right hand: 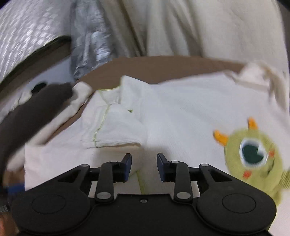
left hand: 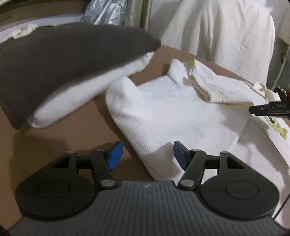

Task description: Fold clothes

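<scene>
A white garment (left hand: 172, 116) (right hand: 181, 109) lies spread on the brown table (left hand: 54, 138) (right hand: 154, 67). A green one-eyed monster patch (right hand: 253, 154) sits on its right part. One sleeve (left hand: 204, 87) (right hand: 112, 127) with yellow-green stitching is folded in over the body. My left gripper (left hand: 147, 156) is open, its blue pads (left hand: 114, 156) straddling the garment's near left edge without pressing it. My right gripper (right hand: 144, 167) is open just above the cloth below the folded sleeve; its tip (left hand: 268, 109) shows at the right edge of the left wrist view.
A folded dark grey and white garment (left hand: 63, 59) (right hand: 32, 112) lies on the table's left side. A cream cloth (left hand: 226, 32) (right hand: 199, 27) hangs behind the table. A crinkled silver sheet (left hand: 105, 12) (right hand: 90, 41) stands at the back left.
</scene>
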Tool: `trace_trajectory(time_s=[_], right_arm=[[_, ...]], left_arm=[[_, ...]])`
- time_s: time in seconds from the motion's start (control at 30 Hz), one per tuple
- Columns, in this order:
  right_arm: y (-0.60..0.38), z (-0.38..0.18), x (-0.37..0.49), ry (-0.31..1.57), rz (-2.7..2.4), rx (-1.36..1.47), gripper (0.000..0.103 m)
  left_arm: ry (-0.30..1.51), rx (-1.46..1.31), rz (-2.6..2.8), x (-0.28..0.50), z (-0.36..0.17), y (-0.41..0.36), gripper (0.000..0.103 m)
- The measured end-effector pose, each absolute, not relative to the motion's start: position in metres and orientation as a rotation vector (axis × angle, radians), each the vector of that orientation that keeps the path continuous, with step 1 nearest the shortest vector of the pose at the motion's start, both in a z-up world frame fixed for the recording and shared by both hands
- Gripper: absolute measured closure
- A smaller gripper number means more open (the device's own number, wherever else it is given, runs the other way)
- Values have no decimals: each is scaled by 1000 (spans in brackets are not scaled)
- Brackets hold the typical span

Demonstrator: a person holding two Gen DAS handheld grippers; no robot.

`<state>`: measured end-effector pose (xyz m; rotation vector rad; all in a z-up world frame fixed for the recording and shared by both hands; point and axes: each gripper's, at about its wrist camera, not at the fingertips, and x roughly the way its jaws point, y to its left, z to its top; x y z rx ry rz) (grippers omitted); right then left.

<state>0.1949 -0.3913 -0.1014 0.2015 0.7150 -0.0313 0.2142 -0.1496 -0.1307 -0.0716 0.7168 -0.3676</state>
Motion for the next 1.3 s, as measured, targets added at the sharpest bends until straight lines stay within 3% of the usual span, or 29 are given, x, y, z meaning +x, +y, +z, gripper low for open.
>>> trace_trajectory(time_s=[0.03, 0.1, 0.13, 0.17, 0.33, 0.4, 0.43, 0.47, 0.6, 0.63, 0.67, 0.73, 0.8, 0.9, 0.97, 1.0, 1.07, 1.13, 1.17, 1.3], right_arm=[[-382, -94, 195, 714, -5, 109, 64], [-362, -80, 201, 717, 54, -94, 50], [-352, -75, 205, 716, 84, -200, 36], [-344, -72, 209, 708, 115, -294, 32], [-316, -107, 248, 727, 185, -528, 35], [-314, -122, 265, 709, 114, -544, 52], [-320, -120, 268, 691, 97, -498, 87], [-327, -116, 269, 669, 86, -439, 94], [-381, -92, 263, 585, -2, -50, 94], [-402, -92, 261, 598, -59, 80, 92], [-420, -94, 258, 615, -109, 191, 84], [-452, -100, 252, 653, -183, 347, 83], [-468, -105, 249, 689, -239, 349, 77], [-473, -107, 246, 730, -295, 307, 57], [-471, -110, 249, 725, -331, 288, 41], [-472, -111, 250, 729, -350, 298, 40], [-475, -112, 259, 752, -342, 294, 40], [-480, -104, 257, 732, -328, 339, 40], [-483, -100, 256, 720, -322, 365, 40], [-500, -88, 248, 668, -292, 557, 38]], left_arm=[[703, -76, -361, 215, -129, -149, 42], [669, -86, -358, 216, -126, -151, 42], [652, -91, -356, 217, -124, -151, 42], [641, -94, -362, 218, -123, -153, 41], [641, 3, -409, 223, -124, -182, 35], [718, -3, -495, 222, -122, -185, 32], [742, -20, -552, 218, -121, -185, 31], [755, -32, -588, 212, -120, -184, 29], [840, 74, -638, 196, -132, -195, 28], [877, 122, -626, 196, -138, -201, 28], [890, 146, -606, 195, -141, -205, 28], [882, 146, -587, 192, -138, -207, 28], [879, 155, -557, 193, -138, -207, 28], [842, 167, -507, 189, -137, -206, 32], [818, 177, -476, 186, -135, -205, 44], [806, 186, -464, 183, -133, -204, 50], [793, 203, -453, 179, -131, -202, 82], [809, 170, -478, 177, -128, -197, 95], [826, 135, -496, 177, -125, -193, 99], [857, 39, -547, 174, -110, -174, 100]])
